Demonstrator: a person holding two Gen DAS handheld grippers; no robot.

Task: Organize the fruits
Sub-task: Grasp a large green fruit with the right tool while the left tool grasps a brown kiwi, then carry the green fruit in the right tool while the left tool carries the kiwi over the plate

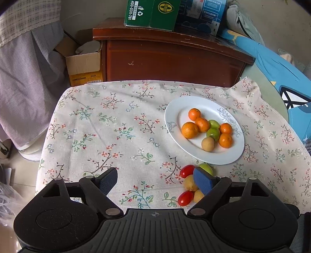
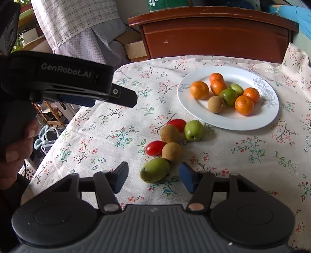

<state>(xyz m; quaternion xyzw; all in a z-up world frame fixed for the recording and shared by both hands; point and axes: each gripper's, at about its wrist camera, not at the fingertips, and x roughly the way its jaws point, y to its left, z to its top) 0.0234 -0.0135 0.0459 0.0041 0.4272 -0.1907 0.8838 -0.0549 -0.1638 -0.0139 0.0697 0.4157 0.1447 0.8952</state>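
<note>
A white plate [image 2: 270, 116] [image 1: 175, 114] holds several oranges, two green fruits and a brown longan. Loose on the floral cloth near the plate lie two cherry tomatoes [image 2: 155, 148], two longans [image 2: 172, 151] and two green jujubes [image 2: 155, 169]. My right gripper [image 2: 153, 178] is open, its jaws on either side of the nearest green jujube, just above the cloth. My left gripper [image 1: 155, 182] is open and empty above the cloth; its right finger [image 1: 203, 180] covers part of the loose fruit pile. The left gripper also shows in the right wrist view [image 2: 114, 97], at the left.
A wooden cabinet [image 1: 171, 58] stands behind the table with green and blue boxes [image 1: 151, 13] on top. A cardboard box [image 1: 83, 64] sits to its left. Checked fabric [image 1: 23, 77] hangs at the left, blue fabric [image 1: 281, 74] at the right.
</note>
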